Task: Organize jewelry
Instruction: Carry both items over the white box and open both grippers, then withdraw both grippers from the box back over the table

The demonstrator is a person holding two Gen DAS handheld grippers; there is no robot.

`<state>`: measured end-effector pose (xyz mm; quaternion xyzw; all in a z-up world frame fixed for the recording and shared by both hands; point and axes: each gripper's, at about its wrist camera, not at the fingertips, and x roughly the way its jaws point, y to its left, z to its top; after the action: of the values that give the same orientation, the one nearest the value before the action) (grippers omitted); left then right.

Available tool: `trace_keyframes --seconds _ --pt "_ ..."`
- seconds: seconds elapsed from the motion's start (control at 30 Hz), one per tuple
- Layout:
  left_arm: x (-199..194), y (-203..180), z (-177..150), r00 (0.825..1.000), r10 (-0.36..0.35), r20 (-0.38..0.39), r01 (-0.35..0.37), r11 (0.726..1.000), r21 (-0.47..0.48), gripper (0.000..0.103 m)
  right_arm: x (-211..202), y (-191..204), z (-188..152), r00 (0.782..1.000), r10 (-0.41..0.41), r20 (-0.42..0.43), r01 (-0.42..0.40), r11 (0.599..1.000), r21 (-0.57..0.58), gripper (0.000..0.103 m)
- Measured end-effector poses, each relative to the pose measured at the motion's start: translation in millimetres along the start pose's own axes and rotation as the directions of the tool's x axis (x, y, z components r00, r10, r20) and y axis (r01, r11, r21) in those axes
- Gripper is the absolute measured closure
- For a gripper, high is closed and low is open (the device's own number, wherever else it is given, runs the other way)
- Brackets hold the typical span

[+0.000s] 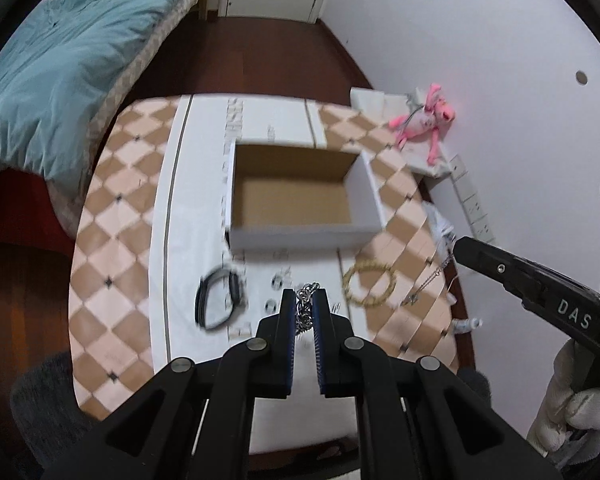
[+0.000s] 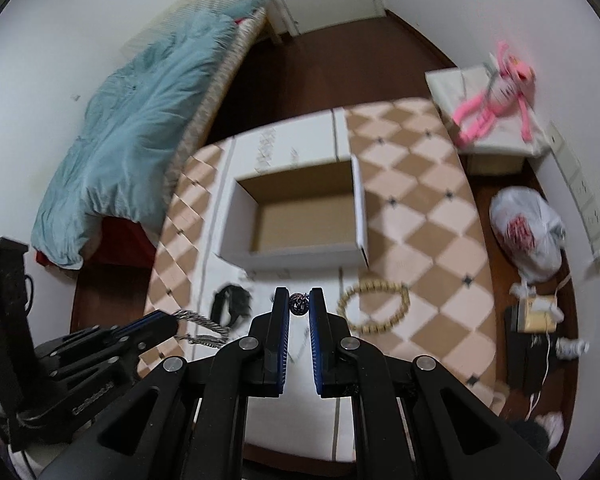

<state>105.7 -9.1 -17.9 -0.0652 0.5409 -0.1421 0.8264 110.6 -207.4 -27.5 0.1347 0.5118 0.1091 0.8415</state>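
Observation:
An open white cardboard box (image 1: 300, 236) with a brown inside stands on the checkered table; it also shows in the right wrist view (image 2: 296, 258). My left gripper (image 1: 304, 298) is shut on a silver chain (image 1: 305, 300), which hangs from it in the right wrist view (image 2: 204, 326). My right gripper (image 2: 299, 298) is shut on a small dark pendant or chain piece (image 2: 299, 305). A gold bead bracelet (image 1: 370, 284) lies right of both grippers and also shows in the right wrist view (image 2: 374, 306). A black band (image 1: 220, 300) lies to the left.
A thin silver necklace (image 1: 424, 286) lies near the table's right edge. A pink plush toy (image 2: 496, 92) lies on a white box at the back right. A bed with a teal blanket (image 1: 60, 68) is on the left. A plastic bag (image 2: 528, 232) sits on the floor.

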Motion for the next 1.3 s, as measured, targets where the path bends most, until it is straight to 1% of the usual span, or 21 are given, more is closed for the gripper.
trace_keyframes --seconds 0.2,0.33,0.43,0.5,0.67,0.8,0.87,0.93,1.0,1.07,1.13,1.2,1.23,1.27,1.3 --pt "-4 0 46 0.999 -0.011 0.046 0.01 1.0 0.022 0.097 -3 13 47 0.999 0.004 0.046 -0.001 0.999 -0.053 0.093" --pt "12 8 72 0.999 -0.014 0.035 0.013 1.0 0.015 0.097 19 15 76 0.999 -0.01 0.035 0.012 0.998 -0.061 0.093" --pt "32 15 88 1.0 -0.018 0.006 0.018 1.0 0.004 0.097 50 10 94 0.999 -0.037 -0.007 0.037 0.998 -0.06 0.093" --pt "50 22 98 0.999 -0.039 -0.027 0.039 0.999 -0.014 0.097 75 4 102 0.997 -0.055 -0.046 0.053 0.997 -0.054 0.093" --pt "85 32 115 0.995 -0.063 -0.083 0.059 0.997 -0.045 0.097 128 -13 109 0.986 -0.087 -0.144 0.083 0.996 -0.032 0.093" --pt "109 38 123 0.99 -0.069 -0.125 0.064 0.997 -0.048 0.097 158 -21 109 0.975 -0.097 -0.199 0.094 0.995 -0.023 0.093" --pt "120 40 126 0.988 -0.053 -0.147 0.047 0.998 -0.046 0.096 169 -23 110 0.971 -0.098 -0.219 0.095 0.995 -0.024 0.093" --pt "128 42 129 0.986 0.003 -0.165 -0.011 0.999 -0.044 0.096 178 -25 112 0.967 -0.093 -0.236 0.09 0.996 -0.024 0.093" --pt "134 47 131 0.985 0.023 -0.173 -0.031 0.999 -0.041 0.095 187 -26 113 0.96 -0.1 -0.261 0.096 0.995 -0.03 0.092" --pt "135 49 132 0.984 0.066 -0.167 -0.071 0.997 -0.025 0.093 191 -27 113 0.956 -0.108 -0.274 0.103 0.994 -0.031 0.091" --pt "134 51 132 0.983 0.099 -0.154 -0.103 0.995 -0.016 0.09 192 -27 113 0.953 -0.114 -0.28 0.109 0.993 -0.033 0.079" --pt "130 52 130 0.983 0.123 -0.133 -0.126 0.992 -0.013 0.081 188 -28 111 0.954 -0.117 -0.276 0.112 0.993 -0.032 0.05" --pt "129 53 129 0.982 0.141 -0.126 -0.144 0.99 -0.011 0.072 186 -28 112 0.956 -0.12 -0.269 0.116 0.993 -0.031 0.046" --pt "128 54 128 0.98 0.162 -0.117 -0.164 0.986 -0.01 0.057 184 -28 112 0.957 -0.13 -0.26 0.126 0.991 -0.032 0.046" --pt "125 55 125 0.977 0.184 -0.106 -0.186 0.982 -0.013 0.049 181 -28 112 0.958 -0.139 -0.252 0.135 0.99 -0.034 0.046"
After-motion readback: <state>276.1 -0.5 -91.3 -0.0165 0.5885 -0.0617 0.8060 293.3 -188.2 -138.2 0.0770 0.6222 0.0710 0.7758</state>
